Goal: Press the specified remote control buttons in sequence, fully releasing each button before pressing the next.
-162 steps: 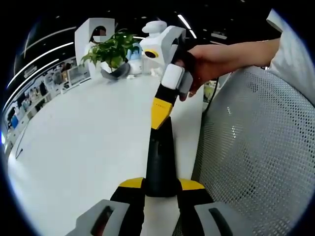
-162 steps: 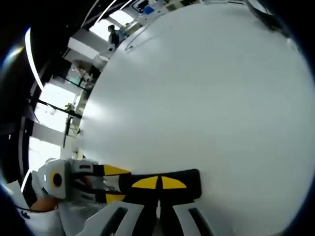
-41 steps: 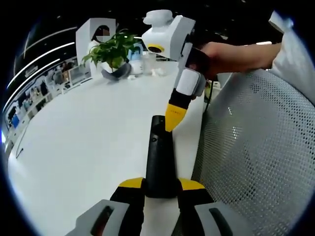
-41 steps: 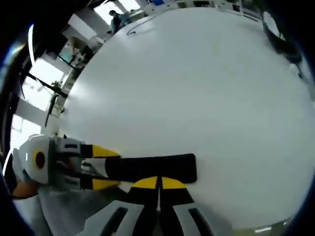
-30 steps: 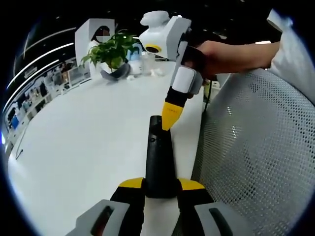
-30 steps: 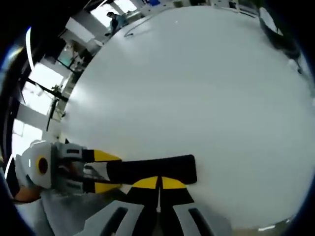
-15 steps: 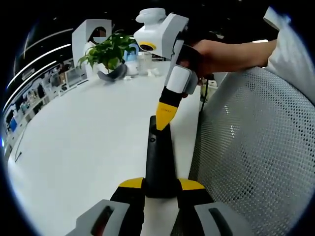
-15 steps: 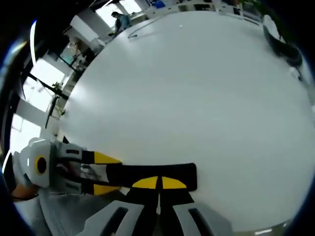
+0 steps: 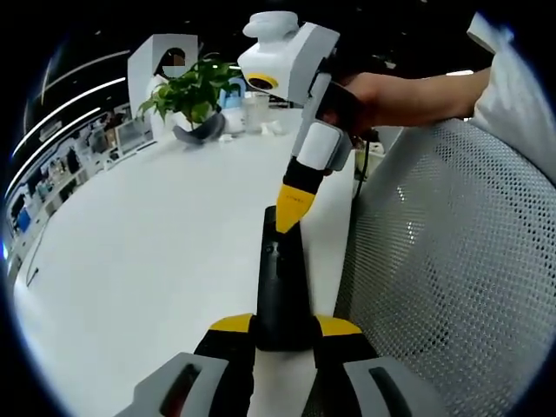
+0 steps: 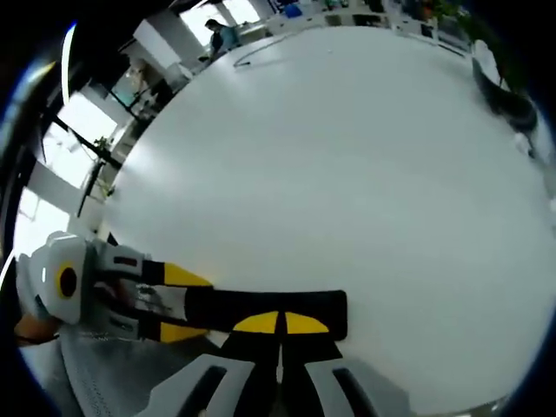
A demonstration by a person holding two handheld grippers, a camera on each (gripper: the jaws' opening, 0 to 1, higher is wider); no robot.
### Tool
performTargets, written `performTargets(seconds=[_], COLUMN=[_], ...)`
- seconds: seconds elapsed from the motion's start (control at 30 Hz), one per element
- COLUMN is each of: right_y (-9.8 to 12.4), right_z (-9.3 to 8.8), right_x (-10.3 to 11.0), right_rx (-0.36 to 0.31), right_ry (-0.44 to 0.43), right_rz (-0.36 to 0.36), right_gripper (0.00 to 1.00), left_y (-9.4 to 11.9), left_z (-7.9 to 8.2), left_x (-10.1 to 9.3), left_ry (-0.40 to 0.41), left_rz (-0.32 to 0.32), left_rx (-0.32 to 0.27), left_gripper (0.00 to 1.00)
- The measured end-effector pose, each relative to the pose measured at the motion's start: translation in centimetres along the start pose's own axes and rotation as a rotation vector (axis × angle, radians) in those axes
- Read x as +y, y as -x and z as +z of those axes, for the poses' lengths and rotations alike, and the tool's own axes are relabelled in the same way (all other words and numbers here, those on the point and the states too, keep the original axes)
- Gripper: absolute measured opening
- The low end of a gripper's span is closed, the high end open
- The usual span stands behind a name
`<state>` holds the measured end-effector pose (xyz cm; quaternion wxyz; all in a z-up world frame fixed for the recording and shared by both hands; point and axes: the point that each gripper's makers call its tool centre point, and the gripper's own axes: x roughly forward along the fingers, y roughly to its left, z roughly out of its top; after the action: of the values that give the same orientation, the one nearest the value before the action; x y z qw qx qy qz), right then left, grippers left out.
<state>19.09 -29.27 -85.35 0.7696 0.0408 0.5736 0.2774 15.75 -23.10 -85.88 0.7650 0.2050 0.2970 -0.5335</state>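
Observation:
A black remote control (image 9: 280,282) lies lengthwise on the white table (image 9: 130,252), its near end between the yellow-tipped jaws of my left gripper (image 9: 285,327), which is shut on it. My right gripper (image 9: 289,211), held by a hand (image 9: 391,97), comes down from above with its jaws shut. Its yellow tip sits on the remote's far end, just above a small round button. In the right gripper view the remote (image 10: 261,303) runs sideways. My right gripper (image 10: 279,323) rests shut over it, and the left gripper (image 10: 184,303) clamps its left end.
A grey mesh chair back (image 9: 452,278) stands close along the table's right edge. A potted plant (image 9: 195,87) and small white items sit at the far end. A thin cable (image 10: 261,54) lies on the table far off.
Over the last second the right gripper's tip has shifted a little left and down onto the remote's far end. The left gripper and the remote have stayed put.

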Motion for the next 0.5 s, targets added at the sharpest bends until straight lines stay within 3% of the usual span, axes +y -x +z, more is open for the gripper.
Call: performTargets(seconds=[0.37,0.43,0.5], right_y=[0.1,0.3,0.4], right_z=[0.0,-0.2,0.5], right_x=[0.2,0.7,1.1], right_rx=[0.001,0.019,-0.023], right_ry=[0.007,-0.02,-0.022], right_rz=[-0.007,0.018,0.045], right_gripper=[0.0,0.0,0.0], left_y=[0.0,0.0,0.0], left_z=[0.0,0.0,0.0], left_x=[0.0,0.0,-0.1], left_ry=[-0.005,-0.014,-0.023], left_rz=[0.002,0.002,0.0], left_rx=[0.012,0.013,0.015], left_gripper=[0.25,0.25,0.25])
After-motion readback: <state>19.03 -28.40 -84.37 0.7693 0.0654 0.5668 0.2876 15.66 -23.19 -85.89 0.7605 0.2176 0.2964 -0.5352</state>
